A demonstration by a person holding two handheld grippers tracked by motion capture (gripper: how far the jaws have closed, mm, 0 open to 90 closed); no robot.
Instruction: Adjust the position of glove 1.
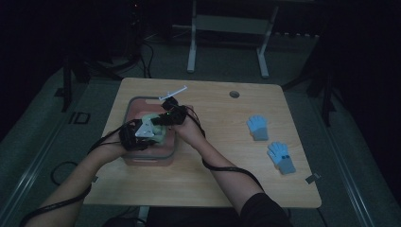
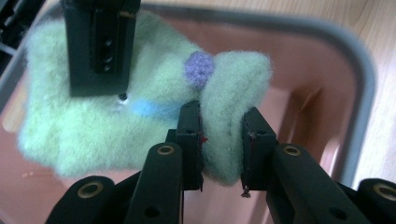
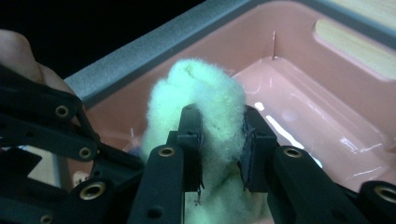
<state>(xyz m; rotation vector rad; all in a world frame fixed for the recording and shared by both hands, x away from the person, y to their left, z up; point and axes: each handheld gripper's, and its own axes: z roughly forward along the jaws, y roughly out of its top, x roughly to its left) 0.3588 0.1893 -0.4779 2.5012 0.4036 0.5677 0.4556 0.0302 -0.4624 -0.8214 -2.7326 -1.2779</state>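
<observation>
My left gripper [image 2: 219, 140] clamps one fold of a fuzzy pale green glove [image 2: 116, 121] with a small purple knot [image 2: 200, 67], holding it over the pink bin [image 1: 135, 158] at the table's [image 1: 222, 184] left side; just right of it, my right gripper [image 3: 219, 140] pinches another bunch of the same glove above the bin's floor; two blue gloves [image 1: 257, 126] lie well apart on the right

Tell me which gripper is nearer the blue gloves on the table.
Right. The right gripper is over the pink bin, on the side toward the blue gloves; the left gripper sits farther from them. Both clamp the green fuzzy glove.
</observation>
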